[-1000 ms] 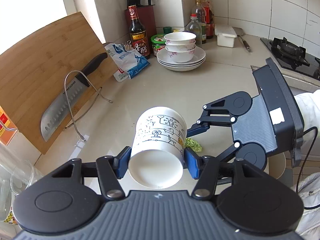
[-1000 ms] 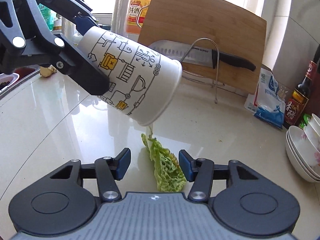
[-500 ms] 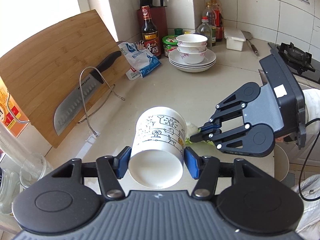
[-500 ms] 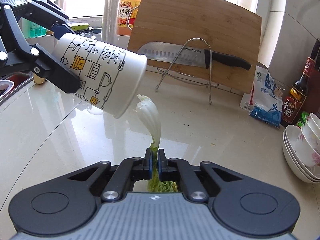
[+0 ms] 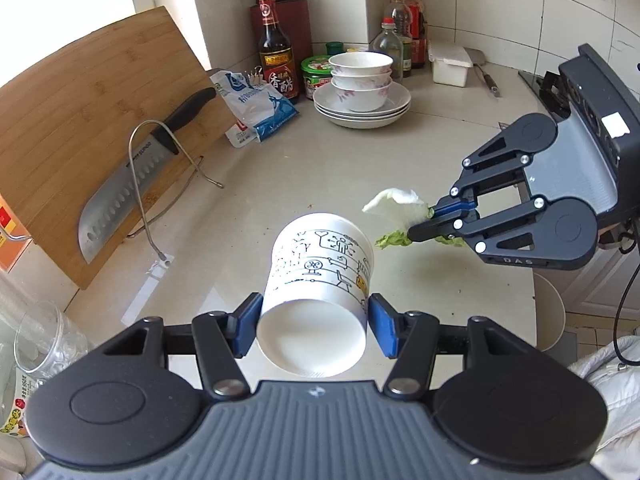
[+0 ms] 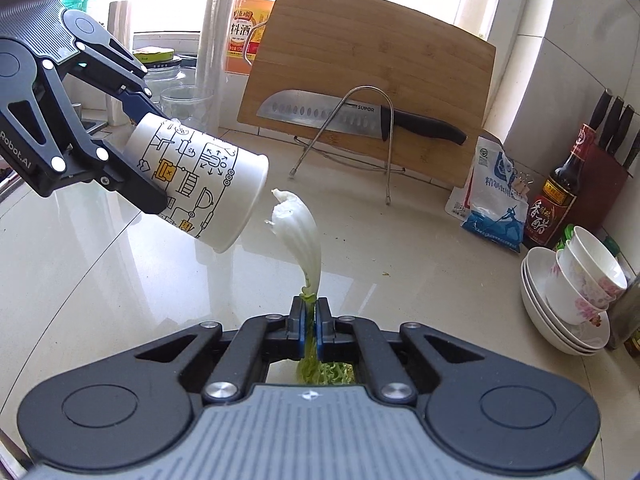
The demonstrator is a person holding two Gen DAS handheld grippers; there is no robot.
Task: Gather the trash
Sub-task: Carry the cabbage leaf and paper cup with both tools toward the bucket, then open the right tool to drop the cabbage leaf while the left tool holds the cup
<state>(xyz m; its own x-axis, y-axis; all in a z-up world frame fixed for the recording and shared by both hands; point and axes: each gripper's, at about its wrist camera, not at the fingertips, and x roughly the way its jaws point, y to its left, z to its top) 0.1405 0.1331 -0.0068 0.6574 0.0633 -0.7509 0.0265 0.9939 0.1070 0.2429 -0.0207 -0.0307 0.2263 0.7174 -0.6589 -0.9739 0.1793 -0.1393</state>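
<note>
My left gripper [image 5: 314, 326] is shut on a white paper cup [image 5: 320, 280] with line drawings, held tilted above the counter, its mouth pointing away. The cup also shows in the right wrist view [image 6: 200, 188], mouth toward the lower right. My right gripper [image 6: 308, 320] is shut on a cabbage leaf [image 6: 300, 236], white stem up, green part hanging behind the fingers. In the left wrist view the right gripper [image 5: 426, 220] holds the leaf [image 5: 396, 206] just right of the cup's mouth, apart from it.
A bamboo cutting board [image 5: 80, 128] with a knife [image 5: 132, 192] on a wire stand leans at left. Stacked bowls and plates [image 5: 360, 88], a salt bag [image 5: 256, 108], a vinegar bottle [image 5: 276, 56] and other bottles stand at the back. A clear glass [image 5: 40, 332] stands near left.
The right gripper closed on the cabbage leaf and lifted it off the counter to beside the cup's mouth. The left gripper kept the cup and rose and drew back a little.
</note>
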